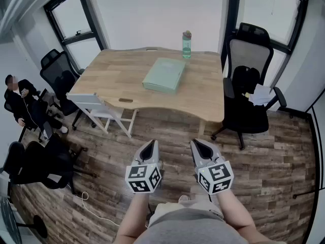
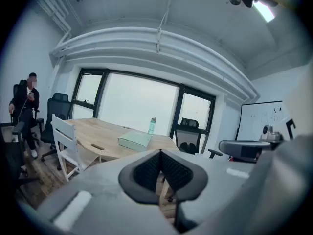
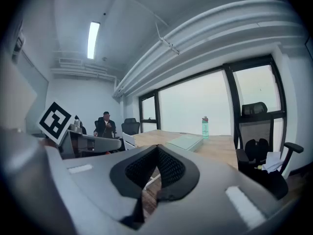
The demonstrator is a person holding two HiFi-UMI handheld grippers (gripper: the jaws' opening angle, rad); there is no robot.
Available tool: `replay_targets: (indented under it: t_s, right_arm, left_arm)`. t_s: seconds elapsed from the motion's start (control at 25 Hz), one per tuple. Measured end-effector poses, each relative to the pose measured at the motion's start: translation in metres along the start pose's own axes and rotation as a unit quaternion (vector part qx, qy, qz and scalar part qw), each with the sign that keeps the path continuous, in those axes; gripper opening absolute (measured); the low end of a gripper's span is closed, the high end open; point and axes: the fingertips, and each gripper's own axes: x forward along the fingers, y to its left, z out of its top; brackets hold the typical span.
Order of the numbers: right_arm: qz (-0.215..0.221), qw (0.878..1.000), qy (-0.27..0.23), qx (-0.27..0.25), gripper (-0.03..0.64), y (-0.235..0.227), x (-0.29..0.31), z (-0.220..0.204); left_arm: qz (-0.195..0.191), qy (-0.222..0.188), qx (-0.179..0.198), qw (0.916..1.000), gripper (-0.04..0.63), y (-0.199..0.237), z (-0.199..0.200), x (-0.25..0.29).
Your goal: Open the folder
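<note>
A pale green folder (image 1: 164, 75) lies closed and flat on the wooden table (image 1: 127, 67), towards its far right part. It also shows as a thin green slab in the left gripper view (image 2: 135, 140) and in the right gripper view (image 3: 185, 141). Both grippers hang side by side over the wooden floor, well short of the table and apart from the folder. My left gripper (image 1: 149, 145) (image 2: 160, 153) is shut with nothing between its pads. My right gripper (image 1: 199, 144) (image 3: 157, 148) is also shut and holds nothing.
A green water bottle (image 1: 187, 44) stands at the table's far edge behind the folder. A white chair (image 1: 101, 108) is at the table's near left and a black office chair (image 1: 249, 85) at its right. A person (image 1: 20, 103) sits at far left among more black chairs.
</note>
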Motion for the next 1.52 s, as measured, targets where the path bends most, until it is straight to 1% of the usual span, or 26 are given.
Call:
replay_targets:
  t_s: [0.16,0.28,0.52,0.8,0.92,1.24,1.52]
  right_arm:
    - [-0.004,1.000,0.002,0.005,0.000,0.004,-0.002,-0.006]
    - [-0.005,1.000,0.006,0.009,0.000,0.004,-0.002,-0.009]
    - [-0.001,1.000,0.005,0.025,0.002,0.001,0.000,-0.010]
    - [0.000,1.000,0.003,0.026,0.002,0.002,0.005,-0.007]
    - [0.003,0.999,0.006,0.032,0.002,-0.002,0.009,-0.009]
    - [0.000,0.999,-0.002,0.038,0.002,-0.025,0.036,-0.001]
    - [-0.010,0.999,0.015,0.035,0.002,-0.044,0.084,-0.006]
  left_arm:
    - [-0.010,0.011,0.001,0.9999,0.000,0.001,-0.005,-0.003]
    - [-0.010,0.016,-0.003,0.9998,0.000,0.003,-0.010,-0.001]
    - [-0.020,0.014,-0.017,0.9996,0.000,-0.004,-0.009,0.005]
    - [-0.015,0.012,-0.029,0.9994,0.000,0.001,-0.006,0.007]
    - [-0.010,0.010,-0.027,0.9995,0.000,0.004,-0.004,0.013]
    - [-0.012,0.015,-0.020,0.9996,0.000,0.012,0.003,0.041]
    - [-0.019,0.022,-0.016,0.9994,0.000,0.040,0.009,0.088]
